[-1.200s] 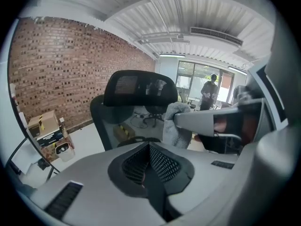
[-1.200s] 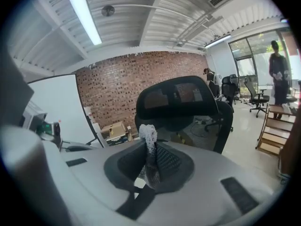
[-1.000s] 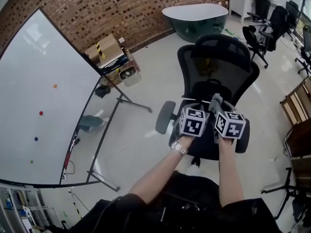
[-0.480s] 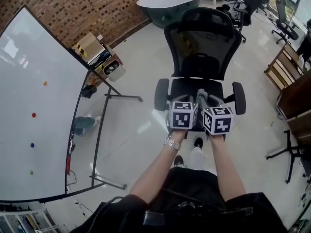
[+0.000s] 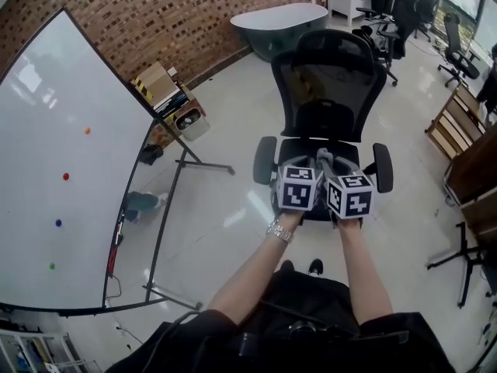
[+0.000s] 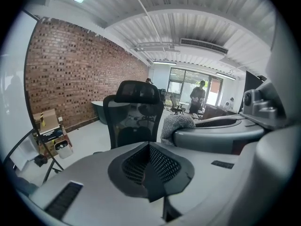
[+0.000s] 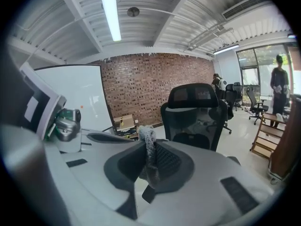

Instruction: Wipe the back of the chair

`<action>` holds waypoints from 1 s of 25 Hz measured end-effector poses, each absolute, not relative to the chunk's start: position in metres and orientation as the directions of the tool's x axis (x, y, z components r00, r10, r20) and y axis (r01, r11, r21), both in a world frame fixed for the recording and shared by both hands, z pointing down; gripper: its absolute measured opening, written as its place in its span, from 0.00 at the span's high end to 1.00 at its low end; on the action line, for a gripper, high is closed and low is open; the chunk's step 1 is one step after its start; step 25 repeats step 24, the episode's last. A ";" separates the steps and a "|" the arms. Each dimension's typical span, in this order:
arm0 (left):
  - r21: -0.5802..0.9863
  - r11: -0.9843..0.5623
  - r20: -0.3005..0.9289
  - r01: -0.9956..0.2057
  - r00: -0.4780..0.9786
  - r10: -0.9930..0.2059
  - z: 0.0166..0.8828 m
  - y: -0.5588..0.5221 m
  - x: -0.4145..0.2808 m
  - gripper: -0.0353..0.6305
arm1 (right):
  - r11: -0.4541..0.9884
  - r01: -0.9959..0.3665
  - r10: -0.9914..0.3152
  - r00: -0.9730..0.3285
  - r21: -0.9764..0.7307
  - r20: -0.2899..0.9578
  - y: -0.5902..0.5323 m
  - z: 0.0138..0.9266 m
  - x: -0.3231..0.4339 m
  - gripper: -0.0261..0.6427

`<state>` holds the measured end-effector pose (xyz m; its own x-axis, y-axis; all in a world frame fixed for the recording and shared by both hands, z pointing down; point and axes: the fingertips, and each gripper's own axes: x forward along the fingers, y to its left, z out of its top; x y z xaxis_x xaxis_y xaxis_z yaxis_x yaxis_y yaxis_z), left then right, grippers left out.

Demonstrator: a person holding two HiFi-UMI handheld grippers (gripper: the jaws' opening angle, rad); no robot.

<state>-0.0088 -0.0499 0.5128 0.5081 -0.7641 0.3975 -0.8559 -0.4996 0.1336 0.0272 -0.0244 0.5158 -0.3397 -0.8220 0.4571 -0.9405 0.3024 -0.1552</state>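
Note:
A black mesh office chair (image 5: pixel 330 80) stands in front of me, its seat facing me; it also shows in the left gripper view (image 6: pixel 134 119) and the right gripper view (image 7: pixel 195 119). Both grippers hover side by side above the seat's front edge. My right gripper (image 5: pixel 331 164) is shut on a grey cloth (image 7: pixel 149 149), which sticks up between its jaws and appears as a grey lump (image 6: pixel 178 124) in the left gripper view. My left gripper (image 5: pixel 305 166) is shut, with nothing between its dark pads (image 6: pixel 157 161). Neither gripper touches the backrest.
A whiteboard on a stand (image 5: pixel 62 169) fills the left. By the brick wall sit a cardboard box (image 5: pixel 159 84) and a dark tub (image 5: pixel 279 22). More office chairs (image 5: pixel 396 14) stand at the back right, wooden racks (image 5: pixel 466 154) at the right. A person (image 7: pixel 278 79) stands far off.
The chair now sits square in front of me rather than off to the right. Both grippers keep side by side over the seat, the cloth still in the right one.

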 end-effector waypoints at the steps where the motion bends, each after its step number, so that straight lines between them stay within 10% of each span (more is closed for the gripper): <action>1: 0.131 -0.497 0.391 -0.858 0.505 -0.769 0.510 -0.050 -0.009 0.95 | 0.307 -0.939 -0.823 -0.343 -0.154 0.452 -0.024 0.514 0.028 0.90; 25: 0.126 -0.510 0.381 -0.851 0.517 -0.767 0.508 -0.049 0.027 0.95 | 0.321 -0.929 -0.816 -0.370 -0.184 0.444 -0.016 0.513 0.061 0.90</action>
